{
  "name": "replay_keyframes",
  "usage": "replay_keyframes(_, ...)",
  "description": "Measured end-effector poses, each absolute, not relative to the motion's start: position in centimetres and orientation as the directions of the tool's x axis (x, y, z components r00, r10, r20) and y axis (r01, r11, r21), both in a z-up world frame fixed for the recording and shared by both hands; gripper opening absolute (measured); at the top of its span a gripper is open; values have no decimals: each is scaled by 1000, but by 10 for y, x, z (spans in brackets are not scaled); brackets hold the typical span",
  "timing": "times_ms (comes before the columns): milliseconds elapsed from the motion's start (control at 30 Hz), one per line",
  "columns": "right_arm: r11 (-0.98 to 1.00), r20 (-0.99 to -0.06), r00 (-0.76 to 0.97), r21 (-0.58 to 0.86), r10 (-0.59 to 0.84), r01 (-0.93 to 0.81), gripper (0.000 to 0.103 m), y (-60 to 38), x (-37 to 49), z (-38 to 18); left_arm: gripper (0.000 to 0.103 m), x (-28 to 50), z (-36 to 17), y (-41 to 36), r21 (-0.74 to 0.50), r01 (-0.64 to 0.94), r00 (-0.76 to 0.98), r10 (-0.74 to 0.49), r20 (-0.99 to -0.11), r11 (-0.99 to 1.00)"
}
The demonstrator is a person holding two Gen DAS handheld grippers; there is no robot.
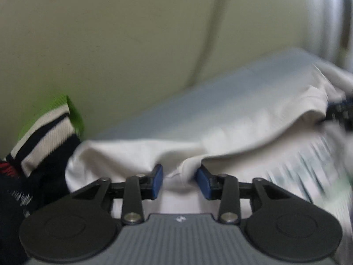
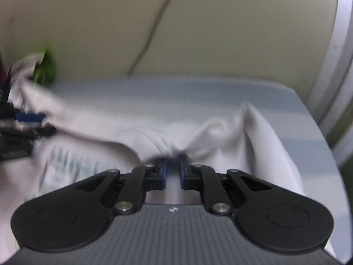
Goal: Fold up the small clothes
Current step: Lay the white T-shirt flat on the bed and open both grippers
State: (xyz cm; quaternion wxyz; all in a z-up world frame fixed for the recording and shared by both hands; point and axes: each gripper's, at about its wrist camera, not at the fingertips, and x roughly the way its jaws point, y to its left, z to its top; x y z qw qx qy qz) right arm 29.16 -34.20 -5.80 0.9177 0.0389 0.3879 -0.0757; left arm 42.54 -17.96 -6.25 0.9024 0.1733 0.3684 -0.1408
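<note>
I find the white garment (image 2: 220, 132) lying crumpled on the pale blue table (image 2: 176, 92), its near edge bunched up at both grippers, with a pile of striped and green clothes (image 1: 46, 128) just beside its left end. My left gripper (image 1: 179, 180) stands partly spread with a ridge of the white cloth between the pads, not visibly pressed, while my right gripper (image 2: 173, 170) is nearly pressed together, pinching a gathered fold at its tips. I judge the fabric light, limp and prone to sag, so it is best taken at hem corners, not mid-edge.
</note>
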Motion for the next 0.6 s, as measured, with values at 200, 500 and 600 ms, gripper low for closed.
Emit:
replay_keyframes(200, 956, -687, 709, 67, -162, 284, 15, -365, 348, -67, 45, 486, -71, -168, 60, 189, 710, -94, -698, 980)
replay_keyframes(500, 960, -557, 820, 137, -131, 246, 20, -384, 207, 6, 62, 387, -52, -143, -29, 382, 729, -320, -605, 924)
replay_keyframes(600, 954, -519, 824, 52, -227, 295, 34, -378, 133, 10, 74, 337, -47, -132, -33, 469, 706, -397, -586, 883)
